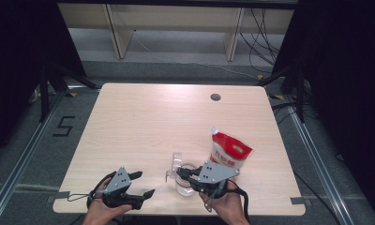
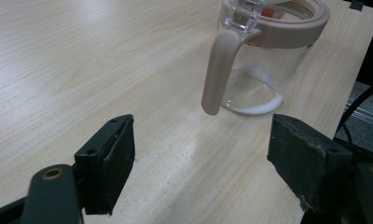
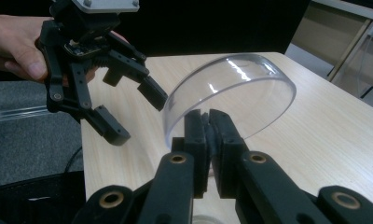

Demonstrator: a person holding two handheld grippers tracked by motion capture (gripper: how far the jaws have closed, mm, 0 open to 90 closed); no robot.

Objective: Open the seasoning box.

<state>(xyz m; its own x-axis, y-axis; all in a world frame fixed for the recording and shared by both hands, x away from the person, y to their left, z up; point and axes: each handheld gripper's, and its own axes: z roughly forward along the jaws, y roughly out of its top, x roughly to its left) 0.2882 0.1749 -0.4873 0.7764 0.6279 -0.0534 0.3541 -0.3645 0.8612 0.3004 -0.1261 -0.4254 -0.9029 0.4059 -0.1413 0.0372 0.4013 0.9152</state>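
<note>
A clear jar [image 1: 185, 186] with a beige rim and handle [image 2: 217, 74] stands near the table's front edge. Its clear round lid [image 3: 231, 93] is tipped up on its hinge [image 1: 176, 161]. My right gripper [image 3: 208, 126] is shut on the lid's lower edge, and in the high view the right gripper [image 1: 184, 173] sits over the jar. My left gripper [image 2: 201, 158] is open and holds nothing, a short way from the handle. It hovers left of the jar [image 1: 146, 183] and faces the right gripper's camera [image 3: 133, 114]. A thin white ring [image 2: 257, 107] shows at the jar's bottom.
A red and white spouted pouch [image 1: 228, 152] stands upright just behind my right gripper. The light wood table [image 1: 148, 122] has a round cable hole [image 1: 215, 97] at the back. The front edge lies close under both hands. Black stands flank the table.
</note>
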